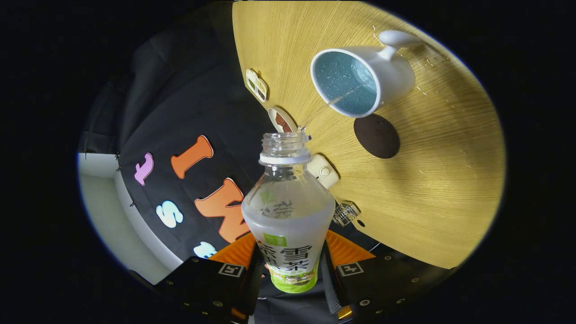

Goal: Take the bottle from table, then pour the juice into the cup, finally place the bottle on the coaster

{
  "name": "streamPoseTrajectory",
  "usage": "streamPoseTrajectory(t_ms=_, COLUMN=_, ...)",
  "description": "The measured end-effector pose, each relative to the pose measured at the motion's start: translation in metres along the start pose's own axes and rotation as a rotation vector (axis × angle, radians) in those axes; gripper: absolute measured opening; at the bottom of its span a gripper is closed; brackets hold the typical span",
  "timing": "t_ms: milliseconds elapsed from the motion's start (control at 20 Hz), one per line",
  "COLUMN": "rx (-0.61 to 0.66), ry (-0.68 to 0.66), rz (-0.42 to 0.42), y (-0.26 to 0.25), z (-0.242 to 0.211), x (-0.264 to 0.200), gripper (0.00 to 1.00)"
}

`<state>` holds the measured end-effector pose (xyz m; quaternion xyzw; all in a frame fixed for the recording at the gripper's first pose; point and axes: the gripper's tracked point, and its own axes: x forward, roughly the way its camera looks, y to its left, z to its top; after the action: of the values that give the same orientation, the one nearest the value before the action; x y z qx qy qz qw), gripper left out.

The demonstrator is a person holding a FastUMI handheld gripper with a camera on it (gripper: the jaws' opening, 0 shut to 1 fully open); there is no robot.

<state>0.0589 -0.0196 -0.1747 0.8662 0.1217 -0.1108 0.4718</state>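
The gripper (290, 270) has its two fingers closed against the lower sides of the bottle (288, 216), one on each side of the labelled part, so the bottle is held fast between them. The bottle is uncapped and tipped toward the table (450, 180), its open mouth just past the table's edge. A thin stream runs from the mouth across to the cup (360, 81).

The cup stands a little in from that edge; its inside is wet with drops and the stream meets its rim on the near side. How much liquid it holds cannot be told. The bottle is partly full of pale, cloudy juice, with the neck and shoulder clear.

The coaster (376, 136), a dark round disc, lies on the table just beside the cup, between it and the bottle's mouth, and nothing sits on it. Small splashes dot the wood around the cup.

Along the table's edge sit several small things: two flat tags (257, 84), a pale cap-like piece (323, 171) touching the bottle's neck line, and a small clear faceted item (345, 213). Beyond the coaster, the table is bare wood out to its far rim.
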Motion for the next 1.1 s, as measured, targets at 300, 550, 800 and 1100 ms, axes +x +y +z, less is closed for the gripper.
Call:
streamPoseTrajectory(t_ms=300, rx=-0.020, ry=-0.019, rz=0.009, y=0.003, z=0.007, x=-0.001, gripper=0.61)
streamPoseTrajectory(t_ms=550, rx=-0.081, ry=-0.025, rz=0.001, y=0.000, z=0.011, x=-0.002, gripper=0.61)
streamPoseTrajectory(t_ms=800, rx=-0.210, ry=-0.042, rz=-0.040, y=-0.009, z=0.016, x=0.000, gripper=0.60)
streamPoseTrajectory(t_ms=1100, rx=-0.499, ry=-0.053, rz=-0.136, y=-0.032, z=0.022, x=0.012, gripper=0.60)
